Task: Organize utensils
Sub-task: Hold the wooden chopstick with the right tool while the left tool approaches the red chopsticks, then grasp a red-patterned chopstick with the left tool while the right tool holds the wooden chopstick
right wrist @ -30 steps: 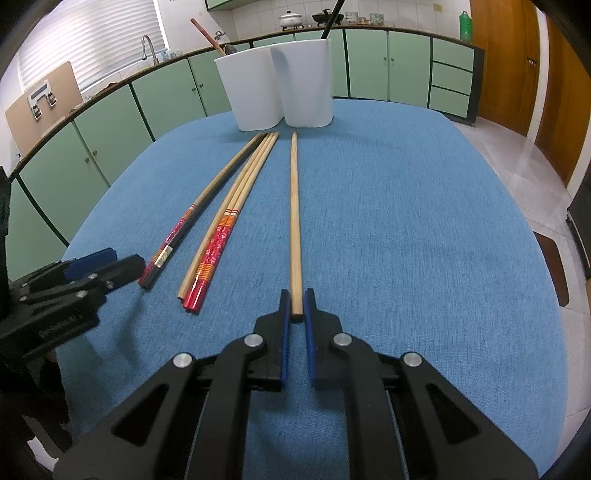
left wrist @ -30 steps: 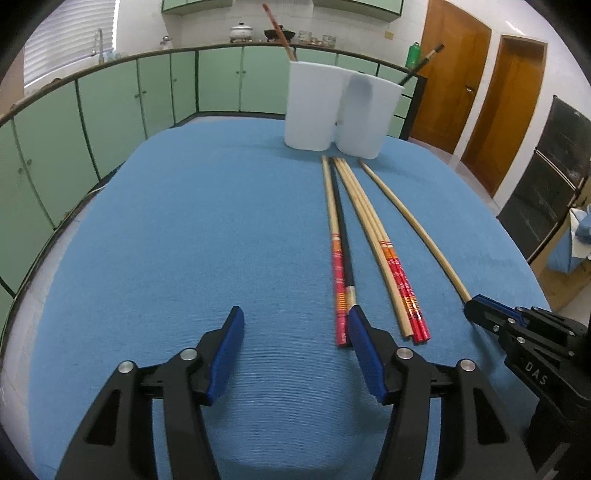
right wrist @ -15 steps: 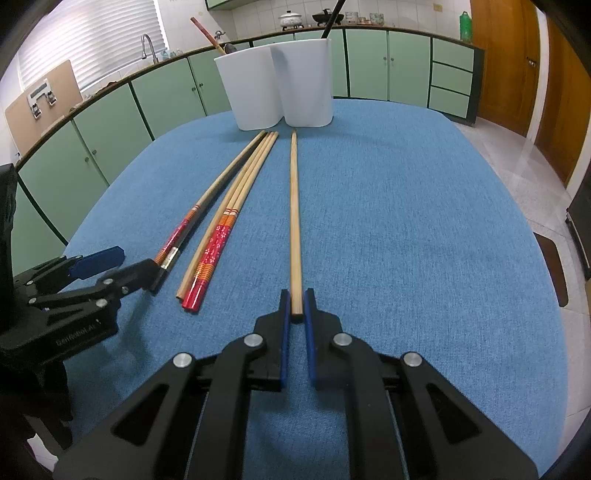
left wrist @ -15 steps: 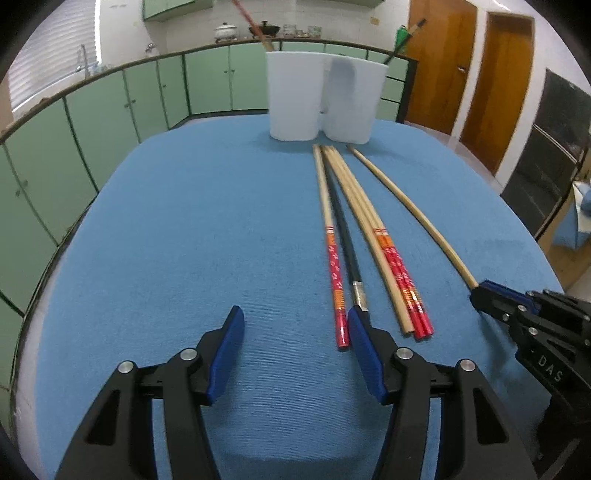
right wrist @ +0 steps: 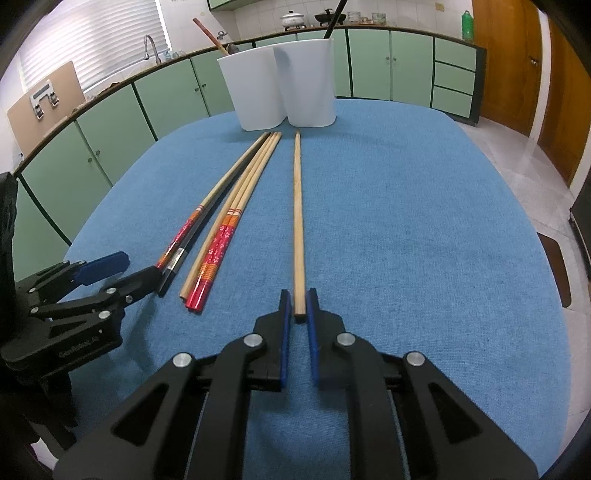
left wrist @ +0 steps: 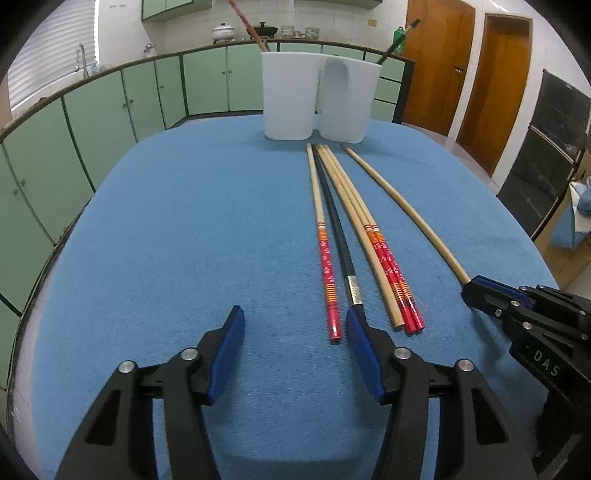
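Note:
Several chopsticks lie side by side on the blue tablecloth (left wrist: 184, 240), pointing at a white two-compartment holder (left wrist: 317, 107) (right wrist: 280, 92). My left gripper (left wrist: 293, 317) (right wrist: 129, 269) is open and closing. A red-patterned chopstick (left wrist: 327, 273) ends just inside its right finger. The black chopstick (left wrist: 341, 243) runs under that finger. My right gripper (right wrist: 297, 295) (left wrist: 476, 291) is nearly closed and opening. The near end of a plain wooden chopstick (right wrist: 298, 221) (left wrist: 402, 210) lies between its pads with thin gaps on both sides. A bundle of two red-patterned sticks and a plain one (left wrist: 373, 251) lies between.
The holder has a reddish stick (right wrist: 208, 35) in its left compartment and a black one (right wrist: 334, 18) in its right. Green cabinets (left wrist: 147, 96) ring the table. Wooden doors (left wrist: 498, 81) and a dark oven stand to the right.
My left gripper has edged a little towards the near ends of the chopsticks and rolled slightly, its jaws a touch narrower. The right gripper stayed put, and its pads have parted slightly around the plain chopstick.

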Demonstrator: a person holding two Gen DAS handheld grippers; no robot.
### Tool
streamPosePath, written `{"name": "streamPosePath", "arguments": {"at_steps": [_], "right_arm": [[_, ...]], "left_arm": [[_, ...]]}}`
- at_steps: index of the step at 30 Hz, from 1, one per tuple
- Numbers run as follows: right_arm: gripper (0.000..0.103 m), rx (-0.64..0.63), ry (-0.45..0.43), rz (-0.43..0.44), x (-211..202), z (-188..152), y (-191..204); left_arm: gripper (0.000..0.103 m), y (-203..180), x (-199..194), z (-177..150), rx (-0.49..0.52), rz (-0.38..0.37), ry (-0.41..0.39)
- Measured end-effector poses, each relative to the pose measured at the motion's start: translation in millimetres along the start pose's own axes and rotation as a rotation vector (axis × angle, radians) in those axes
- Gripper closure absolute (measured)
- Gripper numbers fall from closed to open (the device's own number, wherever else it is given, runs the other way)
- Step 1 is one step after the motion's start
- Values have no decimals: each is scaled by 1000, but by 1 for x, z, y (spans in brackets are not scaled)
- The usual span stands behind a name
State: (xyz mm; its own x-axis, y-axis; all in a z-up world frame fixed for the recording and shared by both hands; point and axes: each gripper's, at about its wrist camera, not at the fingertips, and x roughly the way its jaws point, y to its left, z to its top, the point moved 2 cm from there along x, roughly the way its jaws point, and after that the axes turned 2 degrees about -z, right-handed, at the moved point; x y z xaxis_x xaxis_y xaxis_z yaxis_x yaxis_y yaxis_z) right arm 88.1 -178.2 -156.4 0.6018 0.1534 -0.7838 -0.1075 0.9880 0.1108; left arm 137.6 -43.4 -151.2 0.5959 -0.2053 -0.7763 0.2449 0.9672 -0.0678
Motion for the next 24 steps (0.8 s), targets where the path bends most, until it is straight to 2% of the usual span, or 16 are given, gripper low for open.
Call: {"name": "streamPosePath", "arguments": {"at_steps": [3, 5, 8, 16, 24], "right_arm": [[92, -4, 1, -4, 0, 0, 0], [93, -4, 0, -5, 0, 0, 0], [97, 2, 1, 4, 1, 1, -2], [97, 11, -48, 28, -15, 2, -3], [97, -11, -155, 36, -58, 27, -5]], "left_arm": [[64, -6, 2, 1, 18, 3, -2], [82, -7, 2, 1, 21, -3, -5], [97, -9, 1, 1, 21, -25, -5], [97, -2, -15, 4, -5, -50, -44], [97, 2, -68, 29, 10, -45, -174]]}}
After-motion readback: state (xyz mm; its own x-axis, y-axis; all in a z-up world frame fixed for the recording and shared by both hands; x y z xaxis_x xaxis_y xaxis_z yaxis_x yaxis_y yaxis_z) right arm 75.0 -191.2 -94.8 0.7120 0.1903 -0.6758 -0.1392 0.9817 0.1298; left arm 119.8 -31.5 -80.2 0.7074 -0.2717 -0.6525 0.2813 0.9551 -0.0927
